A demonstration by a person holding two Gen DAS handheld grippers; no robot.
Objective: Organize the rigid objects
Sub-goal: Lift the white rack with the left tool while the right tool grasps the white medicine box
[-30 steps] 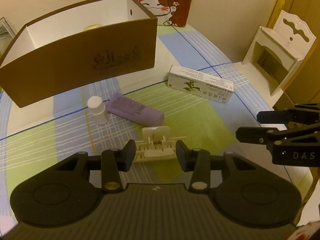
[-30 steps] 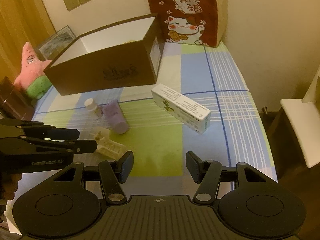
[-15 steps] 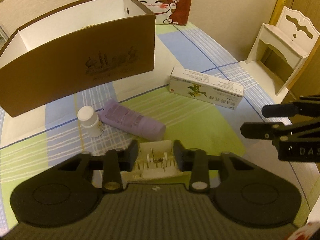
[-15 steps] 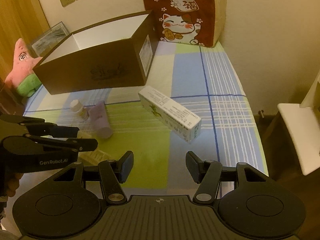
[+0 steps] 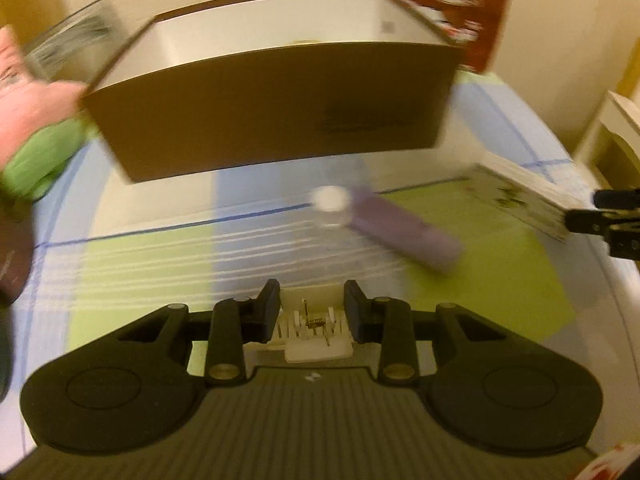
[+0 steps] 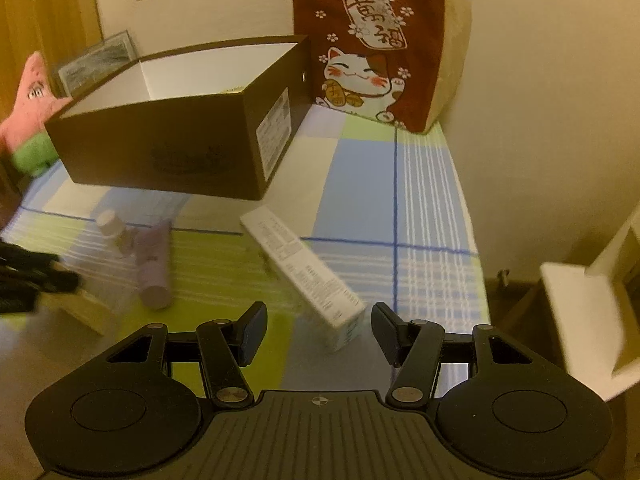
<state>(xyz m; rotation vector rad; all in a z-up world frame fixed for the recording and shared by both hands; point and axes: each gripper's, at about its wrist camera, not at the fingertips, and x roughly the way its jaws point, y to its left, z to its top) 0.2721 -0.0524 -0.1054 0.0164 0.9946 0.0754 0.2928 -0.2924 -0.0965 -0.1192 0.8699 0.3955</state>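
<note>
Left gripper: the left gripper [image 5: 311, 312] points down at the bed, its two pads pressed against the sides of a cream plastic clip [image 5: 313, 330] with a small metal spring; it is clamped on the clip.
Clip position: gripped low in the left wrist view, close to the gripper body; whether it has left the bed cannot be told through the blur.
Right gripper: the right gripper [image 6: 318, 330] hangs with its jaws apart and nothing pressed between them; the near end of a white carton [image 6: 302, 270] lies in the gap, with neither pad touching it.
Carton: long, narrow, printed, lying at a slant on the checked bedspread [image 6: 420, 184].
Other loose items: a small white-capped bottle [image 5: 330, 206] just beside a purple tube [image 5: 404, 230], both on the bedspread between the grippers and the box.
Box: a brown cardboard box [image 5: 276, 108] with a white inside, open at the top, beyond the loose items.
Background: a cat-print cushion [image 6: 376, 48] against the wall and a pink plush toy [image 6: 30, 100] left of the box.
Step in hand: likely gathering items, one per hand, to go into the box.
Next move, left: probably lift the clip over the box's near wall and let go inside.
Next move, right: probably settle lower around the carton's end, then close.
</note>
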